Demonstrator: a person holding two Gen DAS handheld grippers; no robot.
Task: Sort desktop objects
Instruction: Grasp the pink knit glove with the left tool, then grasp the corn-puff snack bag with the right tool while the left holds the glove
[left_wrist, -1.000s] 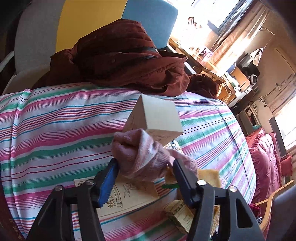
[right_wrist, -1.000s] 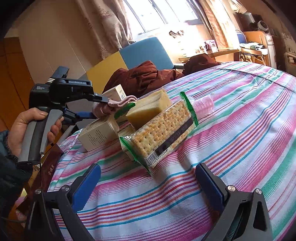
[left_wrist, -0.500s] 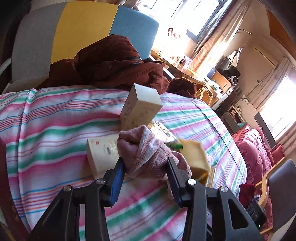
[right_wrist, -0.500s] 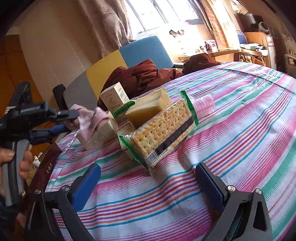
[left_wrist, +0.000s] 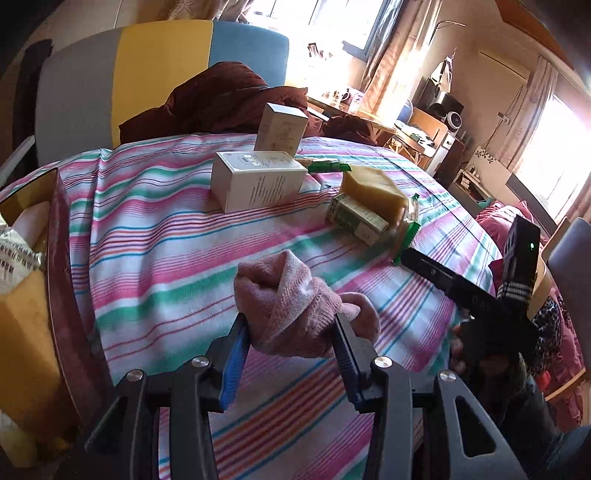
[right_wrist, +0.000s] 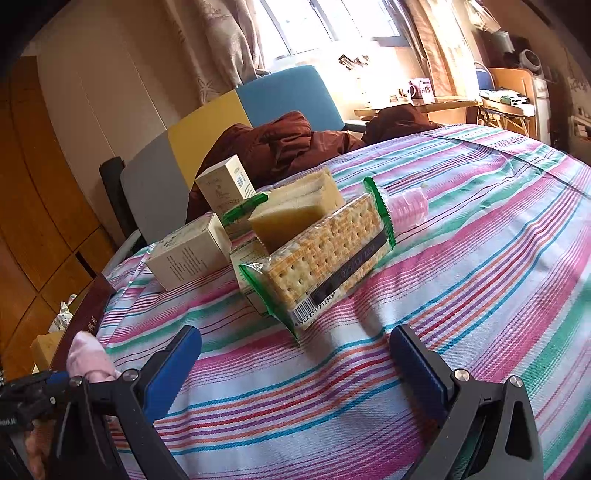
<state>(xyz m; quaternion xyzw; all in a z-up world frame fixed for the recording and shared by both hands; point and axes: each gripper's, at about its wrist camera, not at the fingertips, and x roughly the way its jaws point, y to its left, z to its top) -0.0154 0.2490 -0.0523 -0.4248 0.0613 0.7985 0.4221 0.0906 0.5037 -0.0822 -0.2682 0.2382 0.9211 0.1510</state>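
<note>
Now that I've pulled the pink glove (left_wrist: 291, 302) back off the pile, it hangs clamped between the left gripper (left_wrist: 291, 350) pads, clear above the striped tablecloth (left_wrist: 155, 258) near my edge of the table. A second ago it was up against the tall upright box (left_wrist: 281, 127); the boxes have since dropped well behind it, so the pick is done and I'm in transport. The glove bunches up ahead of the jaws, one fold spilling past the right pad (soft, could slip if I swing fast).

From the right wrist view the glove (right_wrist: 88, 356) shows at the far left, beside the dark red bin (right_wrist: 86, 317) edge. My guess is that's the drop target: it sits to my left, wall (left_wrist: 64, 266) just beside the carried glove, with things already inside.

Right gripper (right_wrist: 295, 365) is wide apart, holding nothing, hovering low over the cloth and aimed at the cracker pack (right_wrist: 325, 254). The yellow sponge (right_wrist: 295, 210) leans on that pack, lying box (right_wrist: 188, 251) behind, all untouched. Likely the next pick after the drop.
</note>
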